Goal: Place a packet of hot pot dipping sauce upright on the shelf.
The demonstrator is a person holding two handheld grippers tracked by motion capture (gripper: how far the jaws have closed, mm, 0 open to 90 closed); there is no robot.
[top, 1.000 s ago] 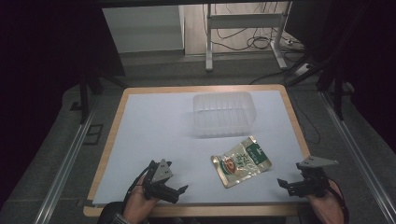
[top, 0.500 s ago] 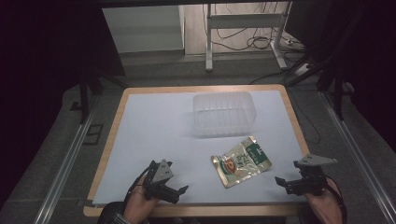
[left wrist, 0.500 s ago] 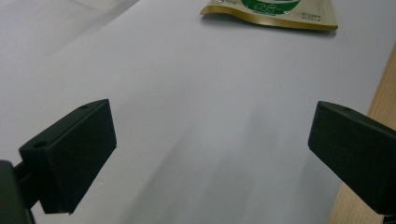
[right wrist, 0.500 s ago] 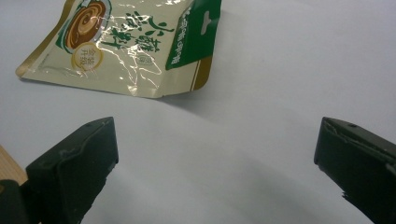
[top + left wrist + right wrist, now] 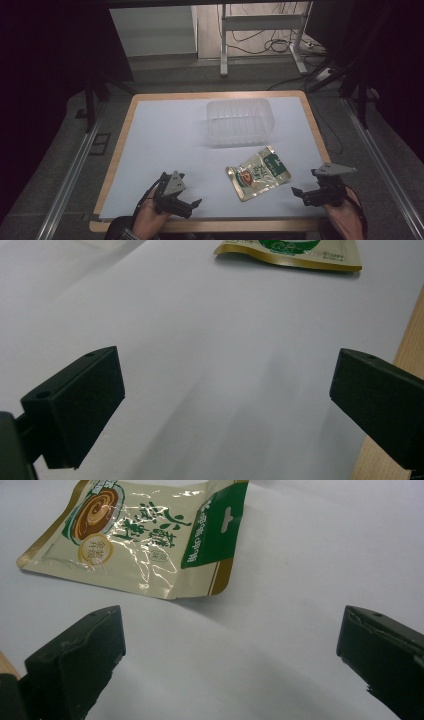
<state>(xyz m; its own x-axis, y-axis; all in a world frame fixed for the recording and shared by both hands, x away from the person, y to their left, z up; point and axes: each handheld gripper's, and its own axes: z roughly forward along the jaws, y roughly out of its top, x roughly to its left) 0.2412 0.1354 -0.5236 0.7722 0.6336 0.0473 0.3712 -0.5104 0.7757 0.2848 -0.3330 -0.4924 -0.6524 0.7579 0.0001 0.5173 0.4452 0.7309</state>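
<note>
Hovering at the near edge of the table [image 5: 125, 150], the left gripper [image 5: 192, 204] and right gripper [image 5: 299, 192] both stand with jaws wide apart and empty. One snack pouch [image 5: 257, 172] lies flat between them, nearer the right gripper; one clear plastic tub [image 5: 240, 121] sits beyond it, toward the far side. Step judged in hand: the approach before pickup. Next move likely calls for the right gripper to close on the pouch's near edge. Count: two grippers, one pouch, one tub.

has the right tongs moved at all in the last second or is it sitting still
No. In the high view the right tongs sits open at the same spot beside the snack pouch and the table's right wooden edge as before.
</note>
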